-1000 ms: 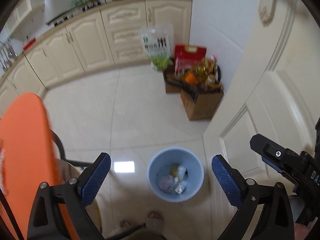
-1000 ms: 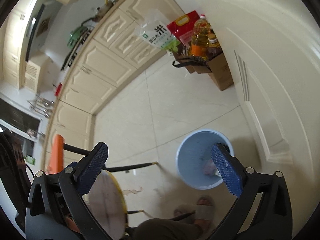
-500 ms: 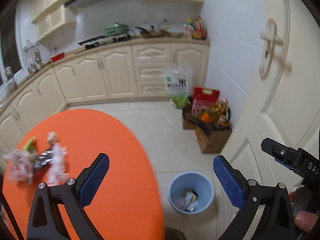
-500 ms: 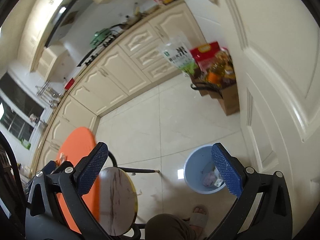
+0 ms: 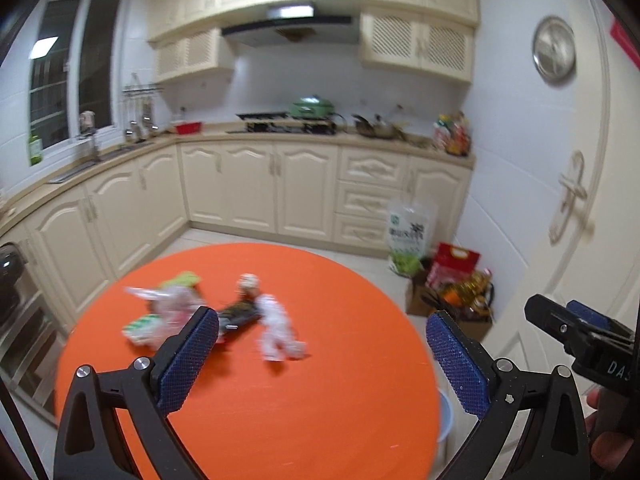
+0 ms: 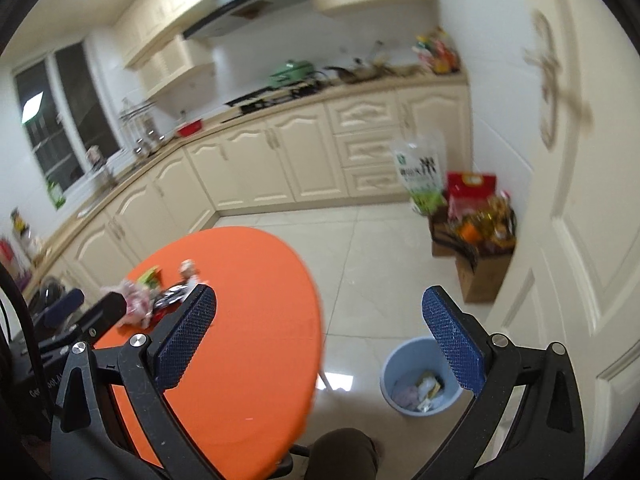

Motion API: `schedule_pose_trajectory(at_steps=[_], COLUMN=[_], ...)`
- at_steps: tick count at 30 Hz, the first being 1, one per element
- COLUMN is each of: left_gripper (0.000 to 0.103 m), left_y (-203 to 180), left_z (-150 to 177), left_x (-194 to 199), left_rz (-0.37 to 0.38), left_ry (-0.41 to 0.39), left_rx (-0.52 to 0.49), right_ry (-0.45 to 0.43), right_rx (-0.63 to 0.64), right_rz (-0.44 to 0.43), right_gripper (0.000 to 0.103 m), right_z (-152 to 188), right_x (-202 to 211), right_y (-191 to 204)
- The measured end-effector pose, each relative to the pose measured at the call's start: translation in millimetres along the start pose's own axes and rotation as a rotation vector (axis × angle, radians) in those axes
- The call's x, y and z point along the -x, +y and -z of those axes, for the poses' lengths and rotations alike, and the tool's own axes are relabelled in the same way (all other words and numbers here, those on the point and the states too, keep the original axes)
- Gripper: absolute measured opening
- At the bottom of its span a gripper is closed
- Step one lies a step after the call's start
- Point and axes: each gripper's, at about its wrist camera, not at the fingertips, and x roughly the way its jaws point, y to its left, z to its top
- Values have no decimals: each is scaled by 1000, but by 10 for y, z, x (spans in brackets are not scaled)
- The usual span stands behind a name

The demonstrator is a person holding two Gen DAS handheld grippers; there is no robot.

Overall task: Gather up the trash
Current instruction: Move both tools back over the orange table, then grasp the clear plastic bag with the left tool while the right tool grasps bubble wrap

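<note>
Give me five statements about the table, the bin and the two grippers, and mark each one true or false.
1. The left gripper is shut on a wrapper. False: its jaws stand wide apart and hold nothing.
2. Trash lies on the orange table. True.
3. The blue bin stands on the table. False: it stands on the floor beside the table, near the door.
4. The bin already holds some trash. True.
5. The right gripper holds a crumpled tissue. False: it is open and empty.
</note>
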Motion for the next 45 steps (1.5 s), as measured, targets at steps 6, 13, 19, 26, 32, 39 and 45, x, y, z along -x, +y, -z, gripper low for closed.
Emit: schedule_pose_trajectory(at_steps=[6,13,19,26,32,39,45], left_gripper=[102,102,102,102,102,102,102], left_y=[470,814,953,1078,1200,1424,1388], left_z=[277,664,934,982,738,339,-105], left_x=[616,1174,1489,1362,888,313,-222], left_rz=[-85,-203,-253,-263,-260,-261,-247], left_ry=[-58,-100,-88,-23,49,146,181], left_rx=[72,170,214,251,279,293,275], right_ry=[-19,-29,-5,58,143,258,317], right_rx=[120,239,298,329,315,310,260], right_rz=[-56,-140,-194,-219,-237,-225,-124], right_gripper=[103,103,103,103,103,103,103], right_z=[33,216,383,495,512,672,650], right_x=[93,141,31,-235,-653,-1326,-1900], right_y=[827,1581,1889,2030,2005,1974,1713])
